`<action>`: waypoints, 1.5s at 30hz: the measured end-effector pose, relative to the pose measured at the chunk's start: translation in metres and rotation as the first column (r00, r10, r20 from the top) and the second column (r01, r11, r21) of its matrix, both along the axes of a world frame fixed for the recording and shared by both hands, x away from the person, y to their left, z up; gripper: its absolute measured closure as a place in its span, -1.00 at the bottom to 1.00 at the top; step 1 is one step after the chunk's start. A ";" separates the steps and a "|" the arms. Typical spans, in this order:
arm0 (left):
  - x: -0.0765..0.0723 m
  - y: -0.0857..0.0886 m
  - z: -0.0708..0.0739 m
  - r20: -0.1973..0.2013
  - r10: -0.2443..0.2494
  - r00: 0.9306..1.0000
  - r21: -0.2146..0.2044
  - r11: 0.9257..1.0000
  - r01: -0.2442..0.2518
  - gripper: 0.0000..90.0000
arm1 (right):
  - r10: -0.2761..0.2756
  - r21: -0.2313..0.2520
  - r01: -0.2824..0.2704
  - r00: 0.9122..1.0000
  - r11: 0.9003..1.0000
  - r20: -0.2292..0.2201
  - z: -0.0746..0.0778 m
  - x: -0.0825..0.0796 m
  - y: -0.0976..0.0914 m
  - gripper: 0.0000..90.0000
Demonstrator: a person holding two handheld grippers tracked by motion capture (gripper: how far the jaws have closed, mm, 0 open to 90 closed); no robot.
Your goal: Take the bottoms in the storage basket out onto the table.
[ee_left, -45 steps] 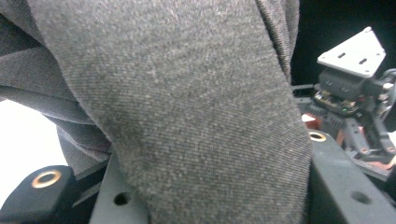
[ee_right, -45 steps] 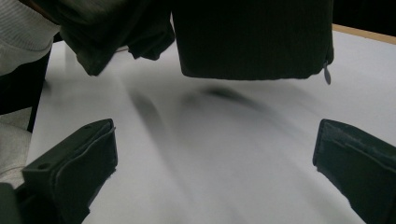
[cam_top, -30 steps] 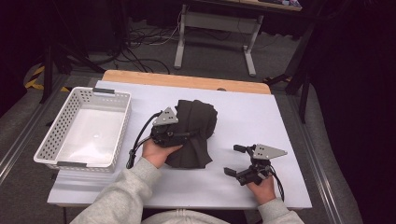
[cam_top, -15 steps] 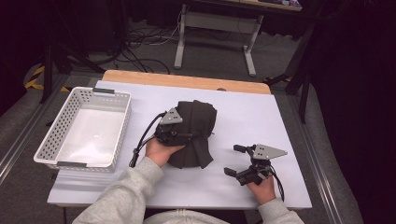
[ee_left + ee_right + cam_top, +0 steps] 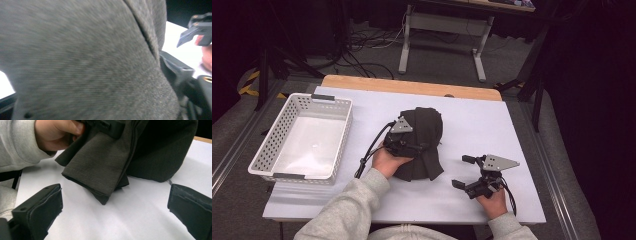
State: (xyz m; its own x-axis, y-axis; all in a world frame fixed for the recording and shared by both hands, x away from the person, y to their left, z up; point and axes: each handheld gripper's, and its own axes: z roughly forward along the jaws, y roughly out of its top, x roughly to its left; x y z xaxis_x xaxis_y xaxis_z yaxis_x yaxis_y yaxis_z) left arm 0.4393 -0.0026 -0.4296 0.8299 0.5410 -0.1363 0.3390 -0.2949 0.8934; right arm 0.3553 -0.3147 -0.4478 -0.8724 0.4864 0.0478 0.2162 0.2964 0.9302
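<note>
A dark grey folded garment (image 5: 424,132) lies bunched in the middle of the white table (image 5: 492,120). My left gripper (image 5: 416,148) rests low on its near left part. Its jaws have just been opening, and cloth (image 5: 82,62) bulges between them, close to the lens. A folded flap (image 5: 97,172) of the garment hangs toward the table's front. My right gripper (image 5: 462,171) lies on the table to the right of the garment, apart from it. It is open, with bare table between its pads (image 5: 47,205).
A white perforated basket (image 5: 272,155) stands at the table's left side with nothing in it. A wooden strip (image 5: 412,86) runs along the far edge. Desk legs and cables are on the floor beyond.
My left hand has sunk a little and shifted right onto the garment, and the cloth it held has settled lower. The right hand has stayed put.
</note>
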 end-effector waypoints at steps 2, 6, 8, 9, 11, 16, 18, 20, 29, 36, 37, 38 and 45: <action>0.001 -0.002 -0.002 0.000 0.006 1.000 0.005 1.000 -0.006 -0.53 | 0.000 0.000 0.000 1.000 1.000 0.000 0.000 0.000 0.000 -0.98; 0.002 -0.002 -0.003 -0.007 0.008 1.000 0.001 1.000 -0.008 -0.63 | 0.001 0.001 -0.001 1.000 1.000 0.000 0.000 0.000 0.000 -0.98; 0.002 -0.002 -0.003 -0.004 0.007 1.000 0.003 1.000 -0.007 -0.64 | 0.001 0.001 -0.001 1.000 1.000 0.000 0.000 0.000 0.000 -0.98; 0.002 -0.002 -0.003 -0.005 0.004 1.000 0.002 1.000 -0.004 -0.68 | 0.002 0.001 -0.002 1.000 1.000 -0.001 0.000 0.000 0.000 -0.98; 0.001 -0.001 -0.002 -0.006 0.005 1.000 0.005 1.000 -0.005 -0.74 | 0.002 0.001 -0.002 1.000 1.000 0.000 0.000 0.000 0.000 -0.98; -0.001 0.002 0.002 -0.011 0.001 1.000 -0.008 1.000 -0.002 -0.79 | 0.003 0.001 -0.003 1.000 1.000 0.000 0.000 0.000 0.000 -0.98; -0.001 0.003 0.003 -0.007 0.000 1.000 0.001 1.000 0.000 -0.79 | 0.003 0.002 -0.003 1.000 1.000 0.000 0.000 0.000 0.000 -0.98; -0.003 0.004 0.005 0.006 0.000 1.000 0.021 1.000 0.000 -0.82 | 0.003 0.002 -0.003 1.000 1.000 0.000 0.000 0.000 0.000 -0.98; -0.008 0.011 0.013 0.007 0.010 1.000 0.030 0.999 -0.010 -0.92 | 0.002 0.002 -0.002 1.000 1.000 -0.001 0.000 0.000 0.000 -0.98; -0.009 0.012 0.015 0.002 0.007 1.000 0.029 1.000 -0.007 -0.94 | 0.004 0.002 -0.004 1.000 1.000 0.000 0.000 0.000 0.000 -0.98; -0.009 0.012 0.016 0.008 0.006 1.000 0.031 1.000 -0.006 -0.94 | 0.004 0.002 -0.004 1.000 1.000 -0.001 0.000 0.000 0.000 -0.98; -0.009 0.013 0.016 0.005 0.004 1.000 0.030 1.000 -0.004 -0.94 | 0.004 0.003 -0.004 1.000 1.000 -0.002 0.000 0.000 0.000 -0.98; -0.011 0.019 0.021 0.004 0.027 1.000 0.037 0.999 -0.027 -0.99 | 0.004 0.004 -0.004 1.000 1.000 -0.001 0.000 0.000 0.000 -0.98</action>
State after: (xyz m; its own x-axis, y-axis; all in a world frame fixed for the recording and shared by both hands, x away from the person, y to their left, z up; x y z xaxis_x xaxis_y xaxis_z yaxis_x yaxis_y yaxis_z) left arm 0.4281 0.0165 -0.4086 0.8156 0.5676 -0.1123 0.3436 -0.3191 0.8832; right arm 0.3553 -0.3147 -0.4478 -0.8745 0.4823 0.0507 0.2161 0.2939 0.9311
